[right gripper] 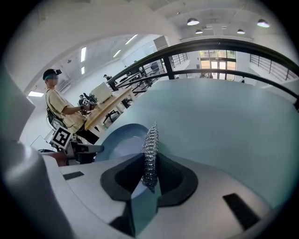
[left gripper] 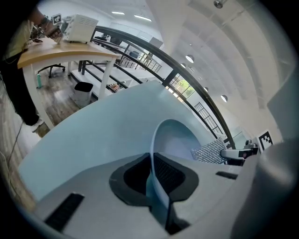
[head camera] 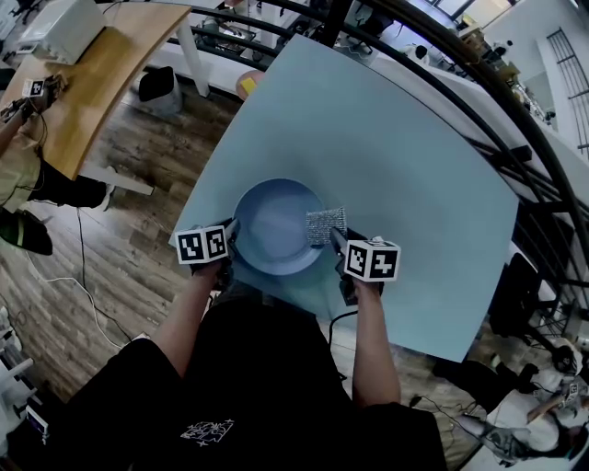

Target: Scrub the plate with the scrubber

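Observation:
A round pale blue plate [head camera: 272,221] lies on the light blue table [head camera: 396,156] near its front edge. My left gripper [head camera: 230,232] is shut on the plate's left rim [left gripper: 153,154]; the rim runs edge-on between its jaws. My right gripper [head camera: 333,236] is shut on a silvery mesh scrubber [head camera: 325,224], which hangs over the plate's right rim. In the right gripper view the scrubber [right gripper: 150,151] stands edge-on between the jaws, with the plate [right gripper: 122,140] just behind it. The scrubber [left gripper: 210,151] also shows at the plate's far side in the left gripper view.
A wooden desk [head camera: 92,74] stands at the far left with a white box [head camera: 63,26] on it, and a person [right gripper: 63,109] works there. A black bin [head camera: 160,88] sits on the wood floor. A dark railing [head camera: 442,74] curves behind the table.

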Motion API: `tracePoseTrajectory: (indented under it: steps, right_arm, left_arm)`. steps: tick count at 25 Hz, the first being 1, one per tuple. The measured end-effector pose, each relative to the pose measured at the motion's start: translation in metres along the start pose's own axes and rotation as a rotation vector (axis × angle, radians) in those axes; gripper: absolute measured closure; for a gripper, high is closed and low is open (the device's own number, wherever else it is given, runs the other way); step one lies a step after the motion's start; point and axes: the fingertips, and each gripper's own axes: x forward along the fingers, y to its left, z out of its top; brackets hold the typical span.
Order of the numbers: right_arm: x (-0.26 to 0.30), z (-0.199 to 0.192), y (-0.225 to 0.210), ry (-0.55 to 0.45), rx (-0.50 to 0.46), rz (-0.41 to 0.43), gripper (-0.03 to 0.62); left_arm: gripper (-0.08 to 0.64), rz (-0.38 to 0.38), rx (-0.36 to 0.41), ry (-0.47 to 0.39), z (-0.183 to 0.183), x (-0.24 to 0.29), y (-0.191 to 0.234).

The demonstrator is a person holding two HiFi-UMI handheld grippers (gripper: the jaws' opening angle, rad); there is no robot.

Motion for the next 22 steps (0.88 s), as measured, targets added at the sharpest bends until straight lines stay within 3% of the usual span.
tracePoseTrajectory:
  steps: [8, 22]
  right_arm:
    - [-0.005, -0.018, 0.01, 0.035, 0.004, 0.048, 0.514]
    - [0.005, -0.047, 0.033, 0.024, 0.135, 0.14, 0.513]
  left_arm:
    - [0.526, 0.005, -0.008, -0.008, -0.002, -0.003, 0.0]
    - [0.528, 0.006, -0.008, -0.015, -0.003, -0.002, 0.001]
